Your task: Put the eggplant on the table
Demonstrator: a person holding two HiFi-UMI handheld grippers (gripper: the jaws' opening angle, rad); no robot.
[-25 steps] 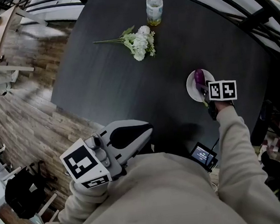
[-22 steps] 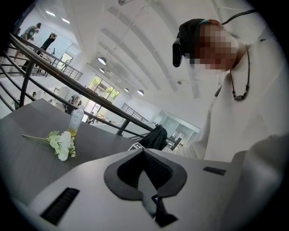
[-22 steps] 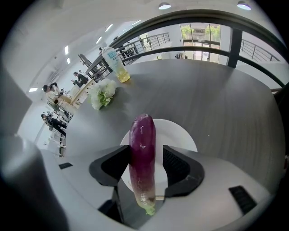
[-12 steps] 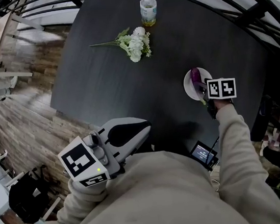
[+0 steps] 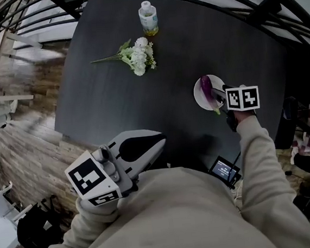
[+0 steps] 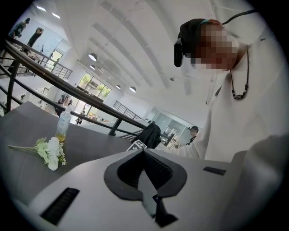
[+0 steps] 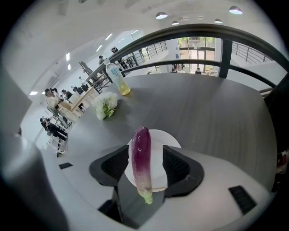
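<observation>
eggplant (image 5: 208, 91) on plate (image 5: 198, 96), flowers (image 5: 136, 56) left, bottle (image 5: 148, 18) behind

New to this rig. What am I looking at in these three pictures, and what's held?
No robot: a person holds a two-jaw gripper in each hand. One picture is from a head camera looking down; the other two ride on the grippers, looking along their jaws. On the dark table: flowers, a bottle, a white plate bearing an eggplant. The right gripper is open, jaws either side of the eggplant. The left gripper is shut, empty, near the body. Nothing is gripped.

The purple eggplant (image 7: 141, 160) sits between the parted jaws, a white plate (image 7: 156, 166) behind it
</observation>
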